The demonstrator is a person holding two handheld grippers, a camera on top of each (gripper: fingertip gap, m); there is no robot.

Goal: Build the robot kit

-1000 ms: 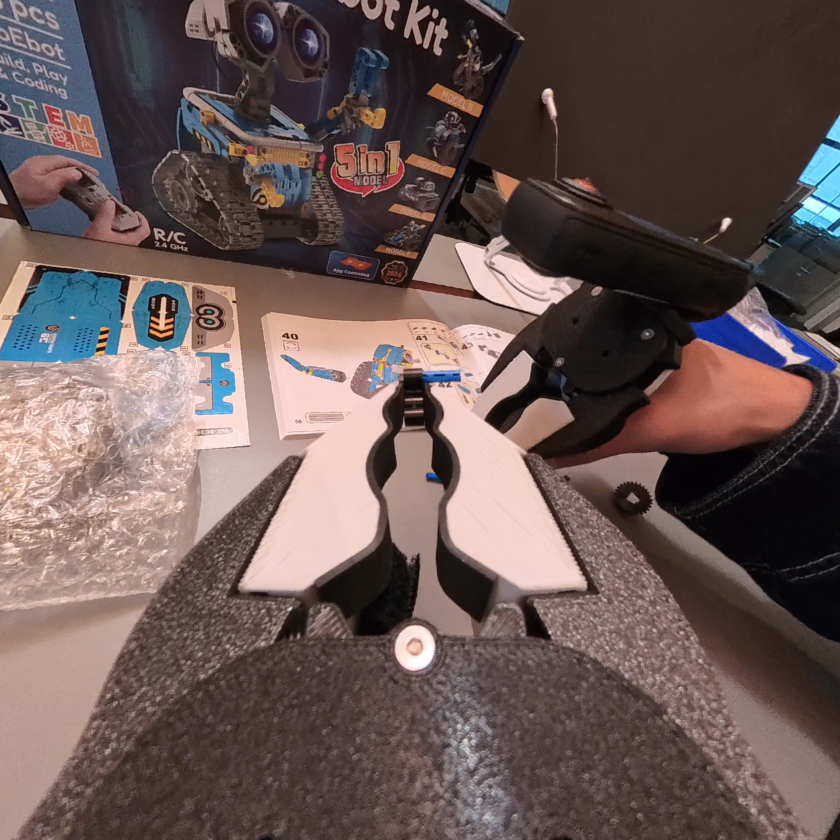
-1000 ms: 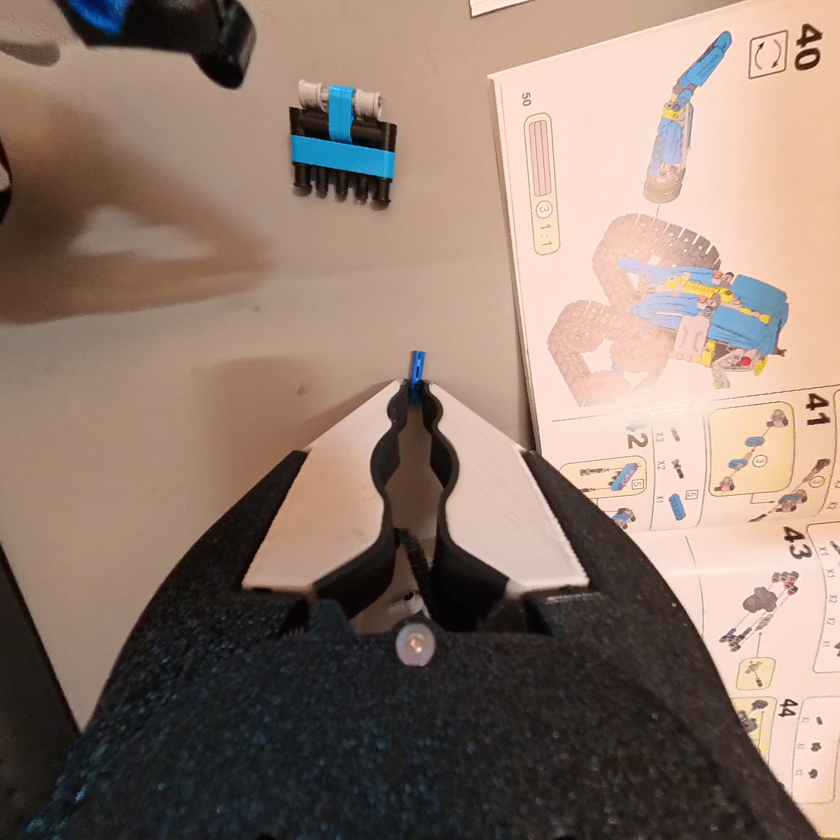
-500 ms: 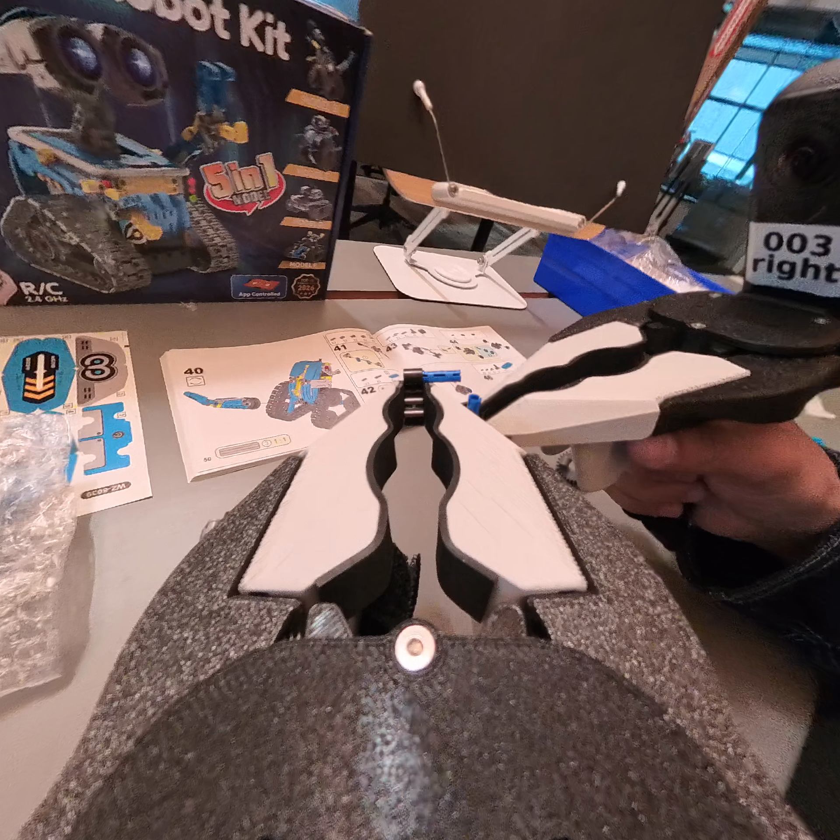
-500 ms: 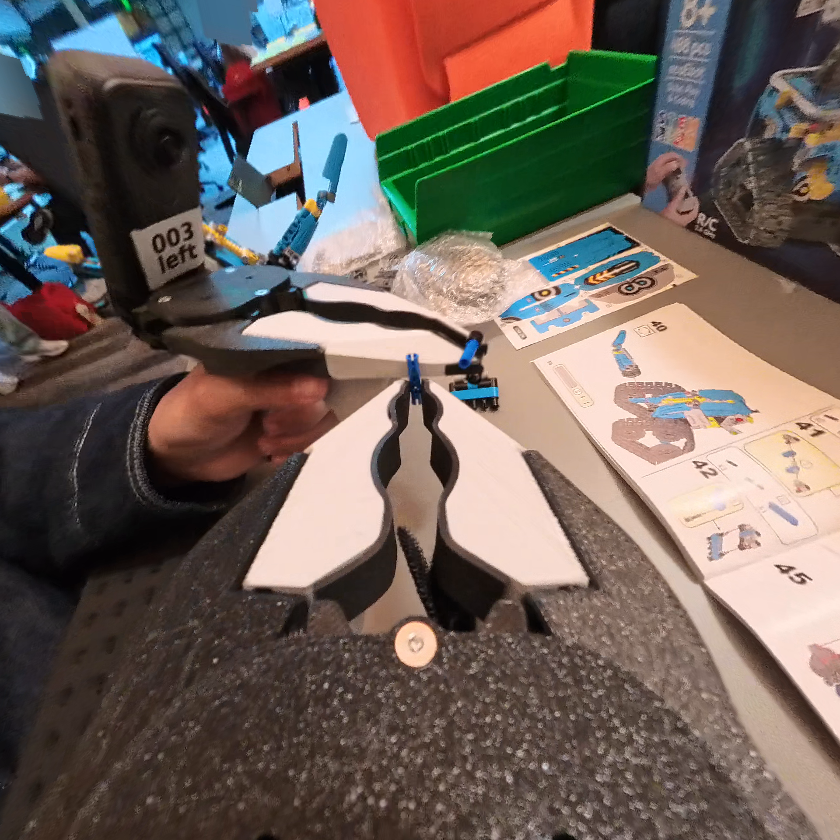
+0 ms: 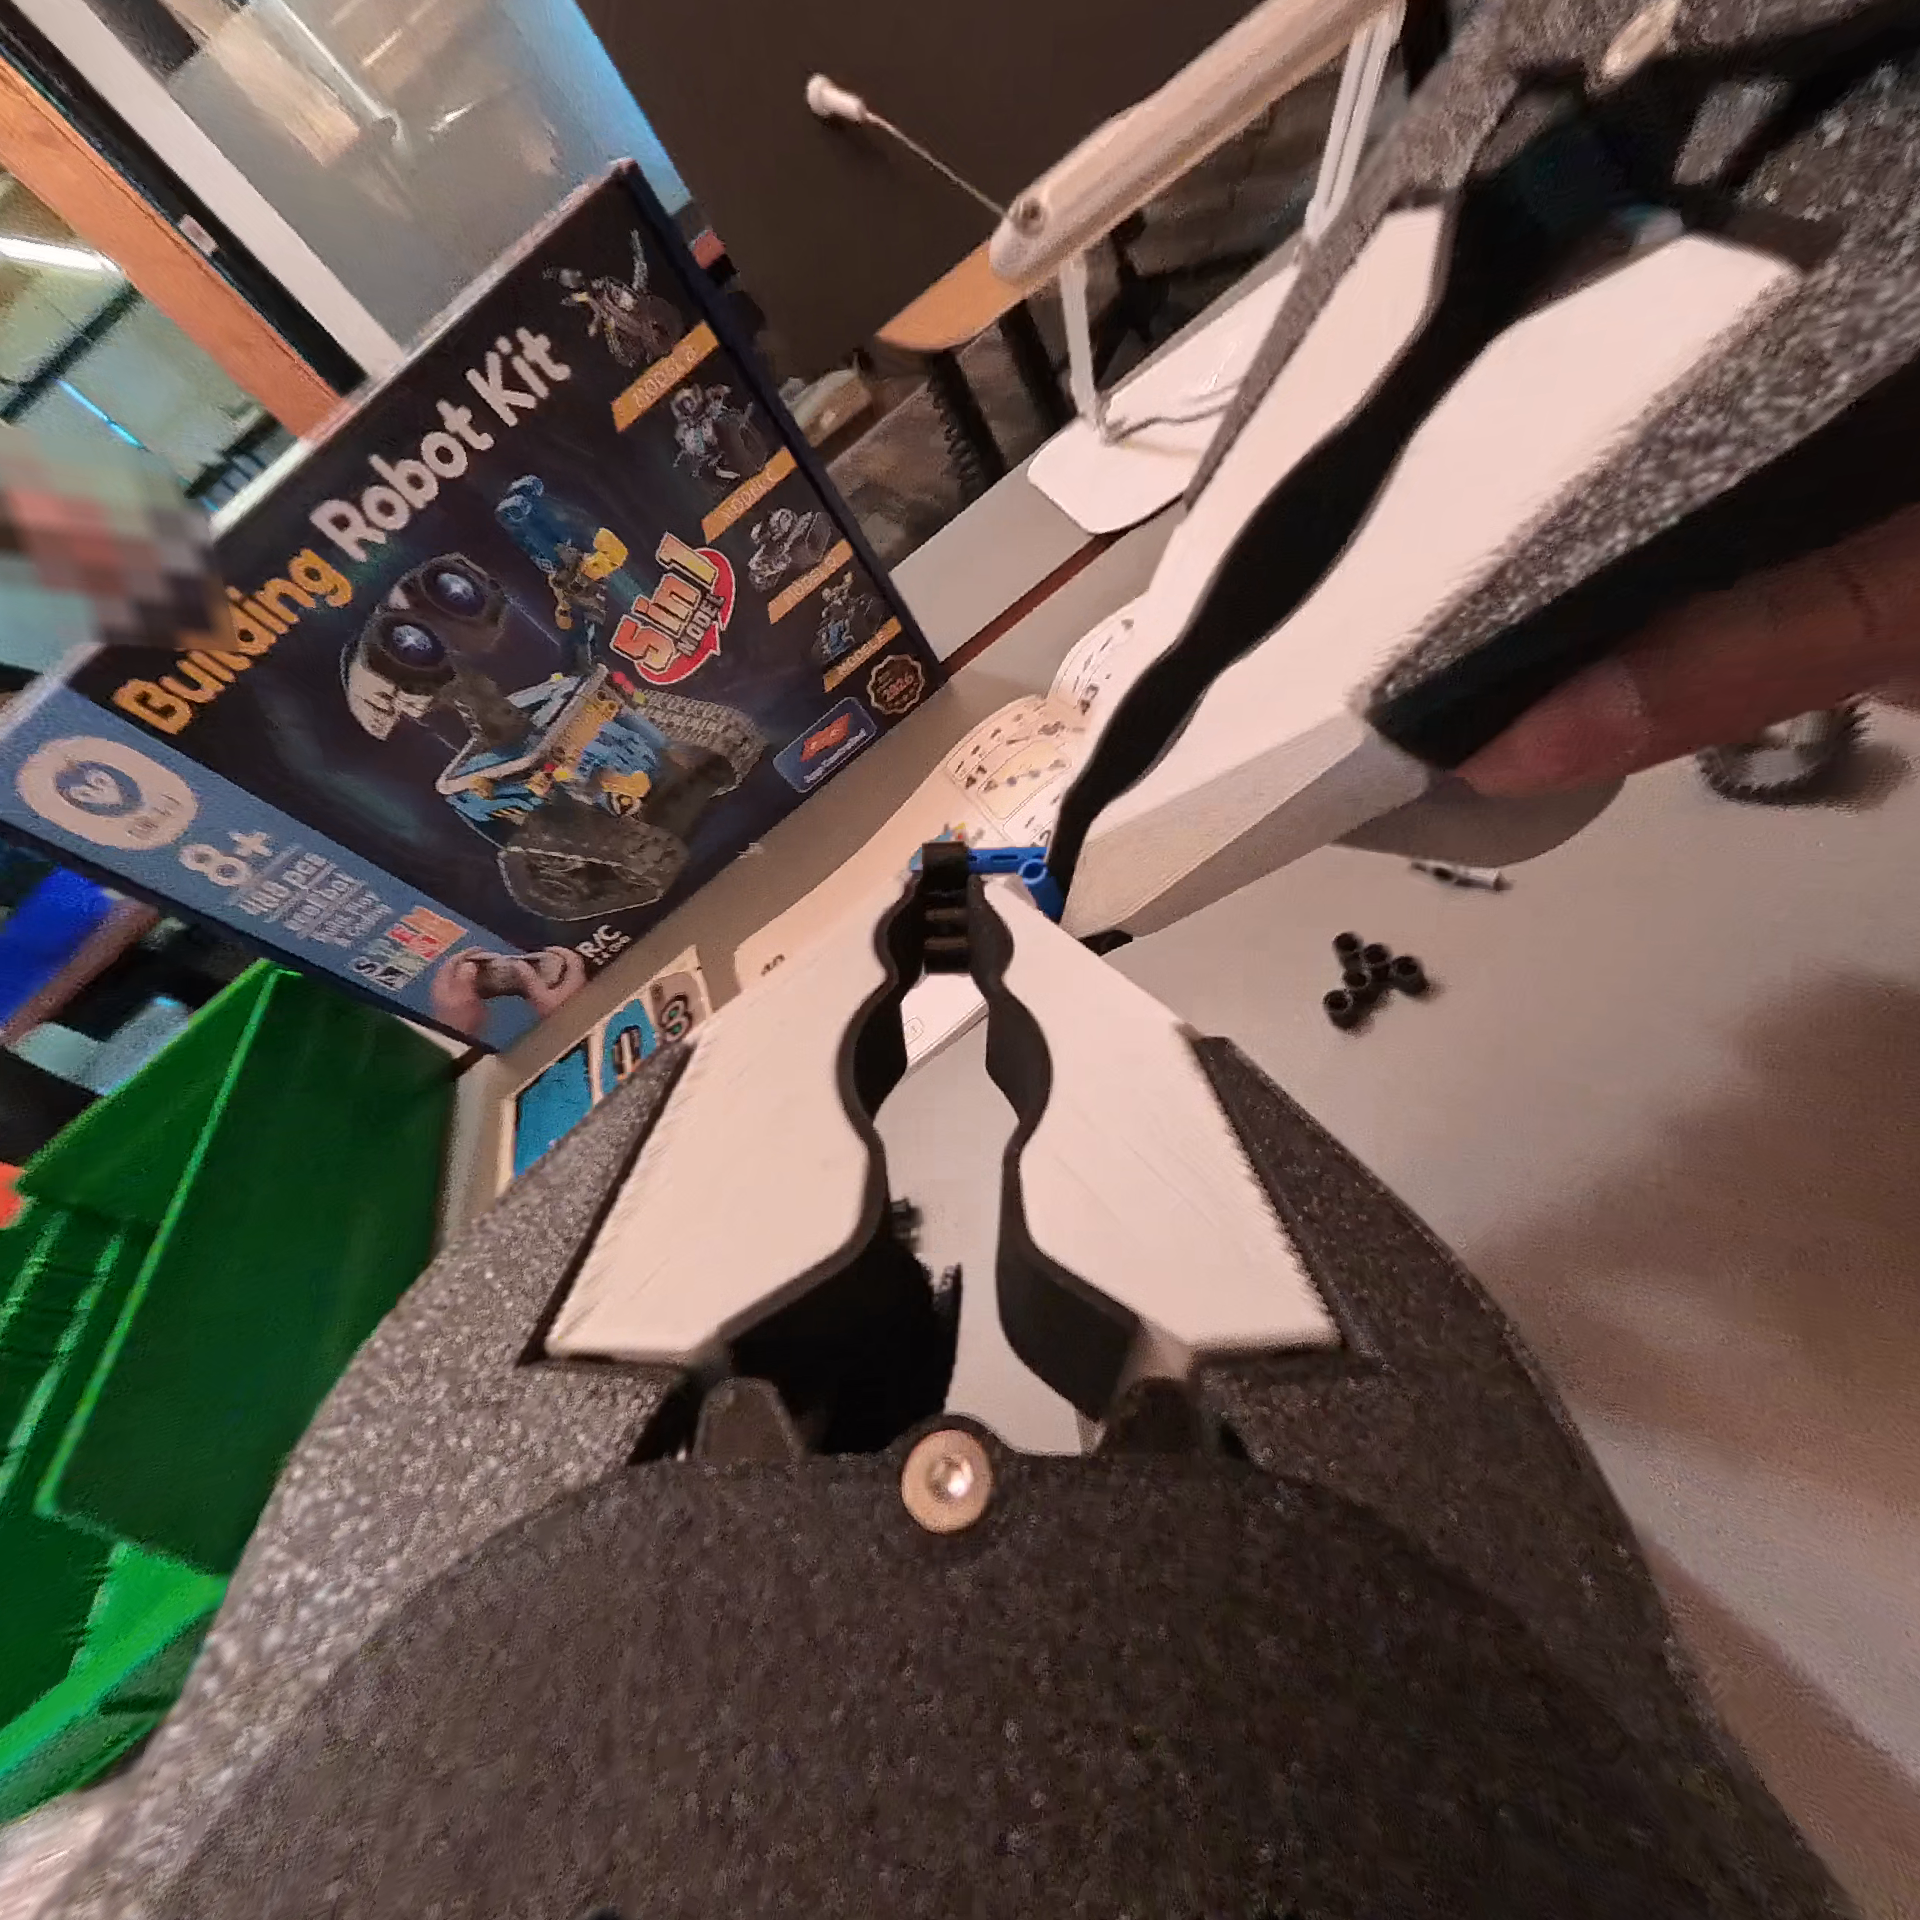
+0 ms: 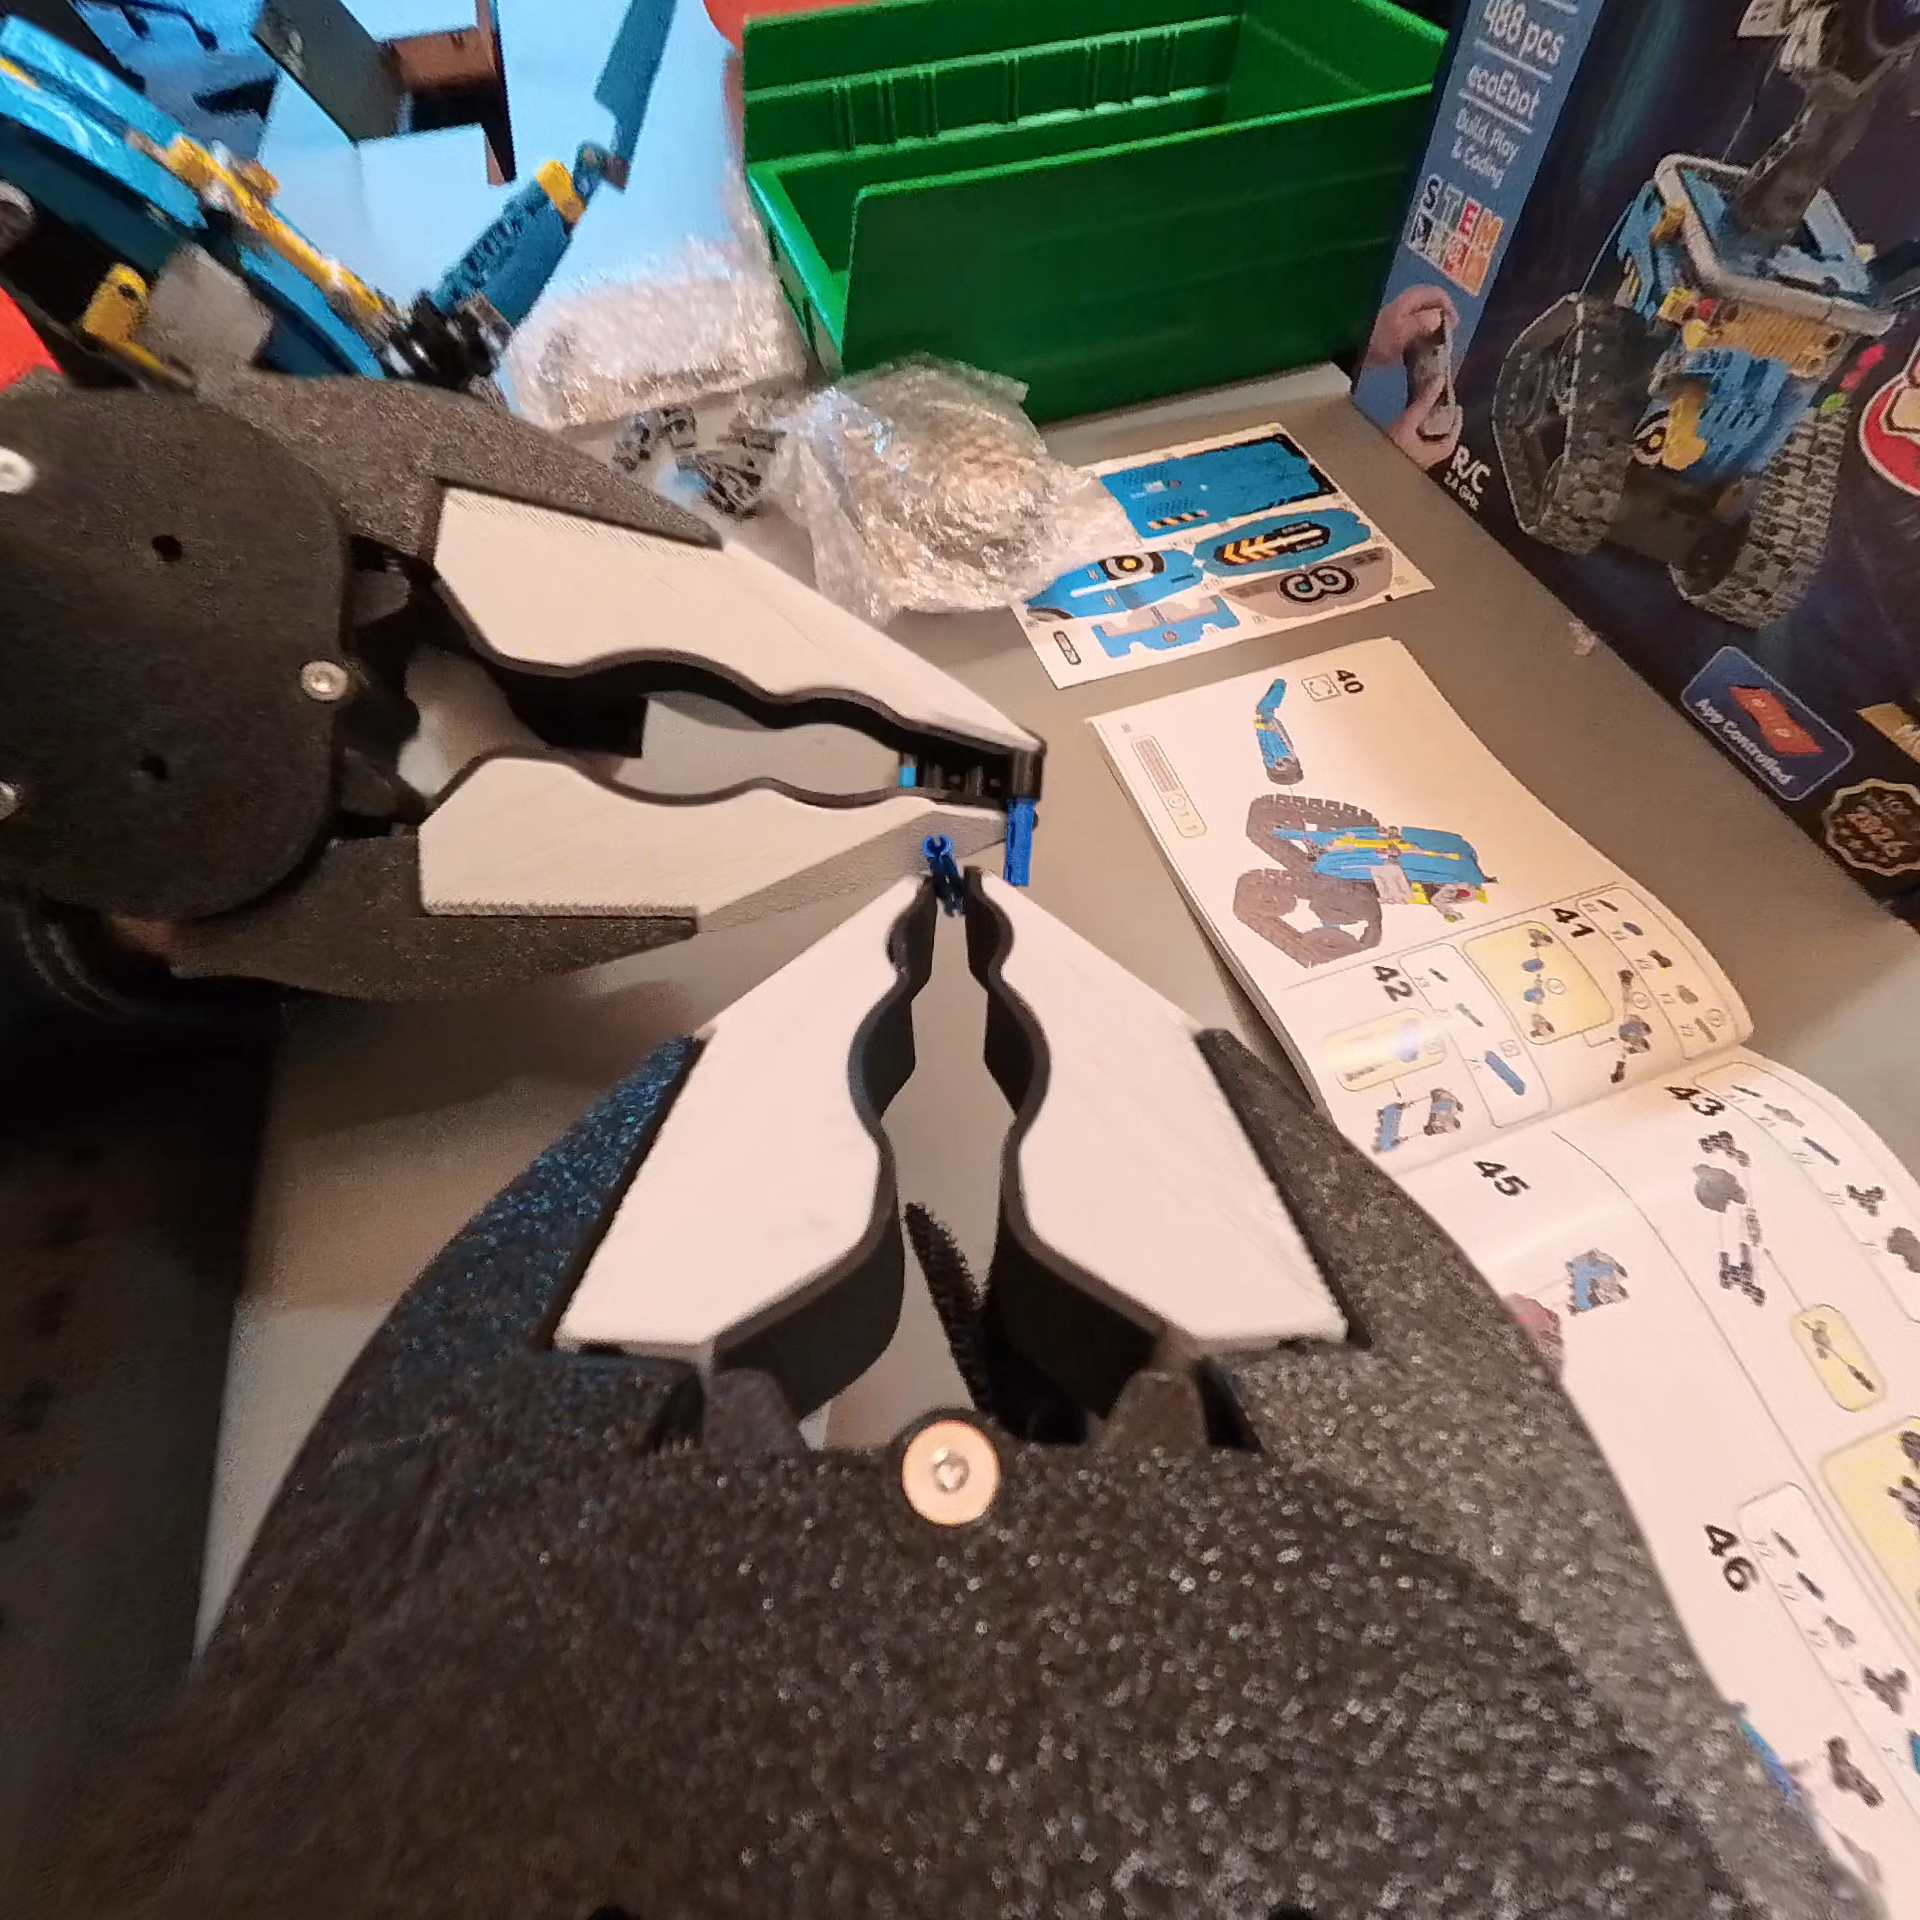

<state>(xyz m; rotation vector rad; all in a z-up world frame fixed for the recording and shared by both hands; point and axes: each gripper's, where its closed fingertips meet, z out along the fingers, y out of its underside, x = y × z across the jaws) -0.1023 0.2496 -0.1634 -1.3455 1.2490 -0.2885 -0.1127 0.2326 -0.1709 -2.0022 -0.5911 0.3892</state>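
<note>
The right gripper [image 6: 943, 896] was clamped on one small blue pin [image 6: 943, 871], its tip just beside the left gripper [image 6: 1023, 774], which was clamped on one black-and-blue brick piece [image 6: 966, 777]. Both hung above the table [image 6: 436, 1060]. One manual [image 6: 1455, 935], one sticker sheet [image 6: 1216, 551], one green bin [image 6: 1081, 208] and one kit box [image 6: 1662, 364] lay toward the far edge.

Matt grey tabletop [image 6: 1091, 499], glossy cardboard box [image 5: 540, 623], crinkly clear plastic wrap [image 6: 925, 488], paper manual [image 6: 1455, 935].
</note>
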